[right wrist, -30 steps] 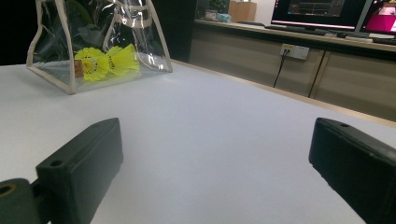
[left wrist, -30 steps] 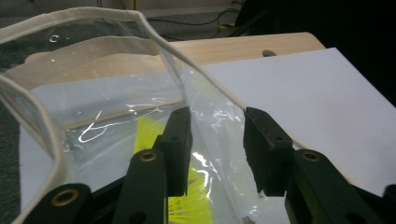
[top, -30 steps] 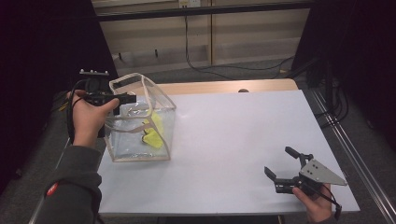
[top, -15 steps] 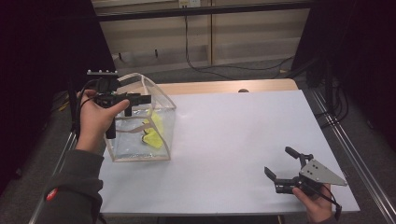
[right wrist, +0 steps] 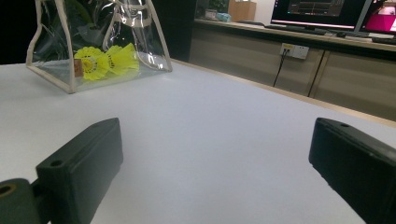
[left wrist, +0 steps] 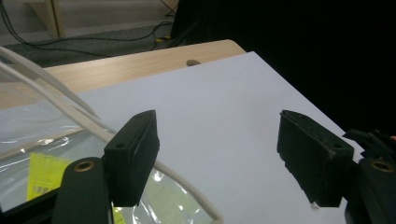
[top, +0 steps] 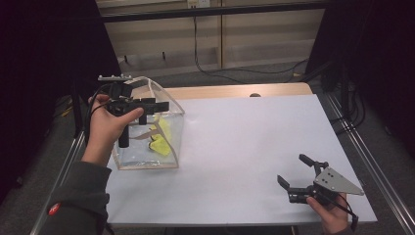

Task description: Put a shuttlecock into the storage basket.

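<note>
Nearest you, at the front right corner of the white table (top: 244, 147), your right gripper (top: 296, 174) rests low over the surface with its jaws spread wide and nothing between them. In the right gripper view the two black pads (right wrist: 79, 163) frame bare white tabletop, and the clear bag (right wrist: 98, 42) stands well beyond them, far across the table.

Farther up on the left side, your left hand (top: 105, 127) holds the left gripper (top: 159, 105) level above the top of the clear bag (top: 147, 127), its jaws pointing toward the middle of the table. The jaws have just been opening and now stand apart with nothing gripped. In the left gripper view the bag's pale trim (left wrist: 60, 112) curves beneath and beside the left-hand pad (left wrist: 133, 154); whether it touches the pad I cannot tell.

The bag stands upright on the left part of the table near its edge, mouth up. Inside it lie yellow shuttlecocks (top: 161, 139), seen through the clear wall; in the right gripper view they (right wrist: 105, 60) rest on the bag's floor, side by side.

Beyond the white sheet, a strip of wooden tabletop (top: 235, 90) runs along the far edge.
</note>
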`<state>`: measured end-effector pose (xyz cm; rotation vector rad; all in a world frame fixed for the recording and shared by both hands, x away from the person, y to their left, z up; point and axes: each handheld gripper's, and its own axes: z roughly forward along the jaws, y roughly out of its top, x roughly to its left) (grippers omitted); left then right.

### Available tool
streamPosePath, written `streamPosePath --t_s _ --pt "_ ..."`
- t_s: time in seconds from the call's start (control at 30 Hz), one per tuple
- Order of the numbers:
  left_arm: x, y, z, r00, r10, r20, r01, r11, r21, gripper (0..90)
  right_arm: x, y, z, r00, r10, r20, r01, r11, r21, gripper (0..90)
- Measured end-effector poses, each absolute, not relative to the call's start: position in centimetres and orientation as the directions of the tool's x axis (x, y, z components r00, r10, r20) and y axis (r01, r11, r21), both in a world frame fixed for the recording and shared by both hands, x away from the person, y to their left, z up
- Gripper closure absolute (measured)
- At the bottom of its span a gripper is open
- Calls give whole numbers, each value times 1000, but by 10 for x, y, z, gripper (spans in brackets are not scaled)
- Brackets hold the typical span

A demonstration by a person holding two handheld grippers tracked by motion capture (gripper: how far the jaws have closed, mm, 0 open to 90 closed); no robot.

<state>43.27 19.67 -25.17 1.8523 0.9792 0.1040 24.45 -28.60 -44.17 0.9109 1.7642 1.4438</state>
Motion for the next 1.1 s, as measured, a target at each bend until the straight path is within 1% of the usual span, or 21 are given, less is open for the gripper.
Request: streamPosePath --t_s 0.23,0.5,0.67,0.97,1.1 --pt "426 186 -253 702 625 -340 558 -188 808 251 245 -286 -442 -530 845 -68 100 142 985 28" --pt "422 183 -256 717 611 -335 545 -193 816 216 245 -286 -442 -531 845 -68 99 141 985 28" --pt "418 180 -257 727 602 -331 534 -193 823 216 245 -286 -442 -531 845 -68 100 142 985 28" --pt "410 174 -257 751 581 -312 507 -207 836 173 244 -286 -442 -532 844 -70 100 145 984 28" --pt "406 169 -258 761 567 -314 500 -205 841 170 244 -286 -442 -532 844 -70 101 145 984 28"
